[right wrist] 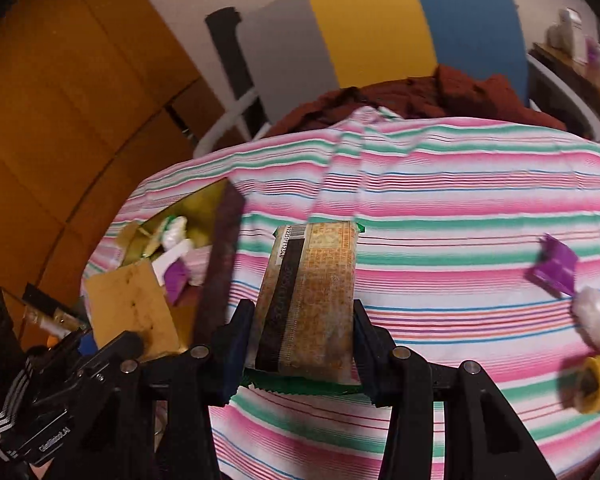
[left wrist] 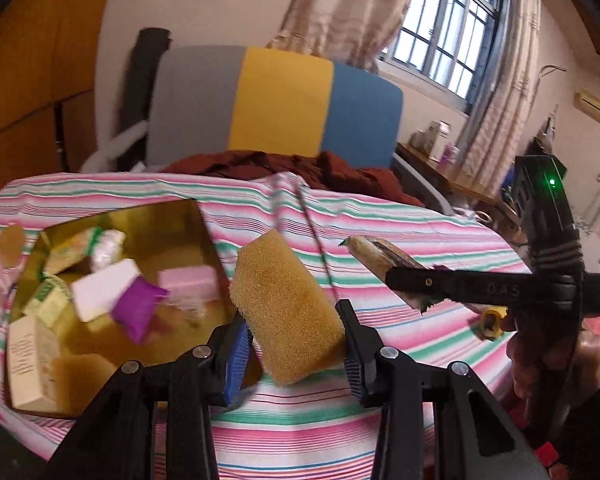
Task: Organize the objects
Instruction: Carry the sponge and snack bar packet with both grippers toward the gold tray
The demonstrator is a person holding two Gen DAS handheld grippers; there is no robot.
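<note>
My left gripper [left wrist: 296, 354] is shut on a yellow-brown sponge block [left wrist: 286, 304], held tilted above the striped cloth just right of the gold box [left wrist: 188, 220]. The box holds several packets, a white block, a purple packet [left wrist: 136, 308] and a pink one. My right gripper [right wrist: 304, 348] is shut on a flat tan snack packet [right wrist: 310, 300] with a barcode and green crimped ends. In the left wrist view that right gripper [left wrist: 384, 276] reaches in from the right, carrying the same packet [left wrist: 374, 254]. The gold box [right wrist: 204, 200] lies to the left in the right wrist view.
A purple packet [right wrist: 554, 268], a white wrapped piece [right wrist: 596, 316] and a yellow piece [right wrist: 598, 380] lie on the striped cloth [right wrist: 440, 184] at right. A dark red cloth [left wrist: 300, 168] and a grey-yellow-blue headboard [left wrist: 276, 100] stand behind. An orange wardrobe [right wrist: 60, 100] fills the left.
</note>
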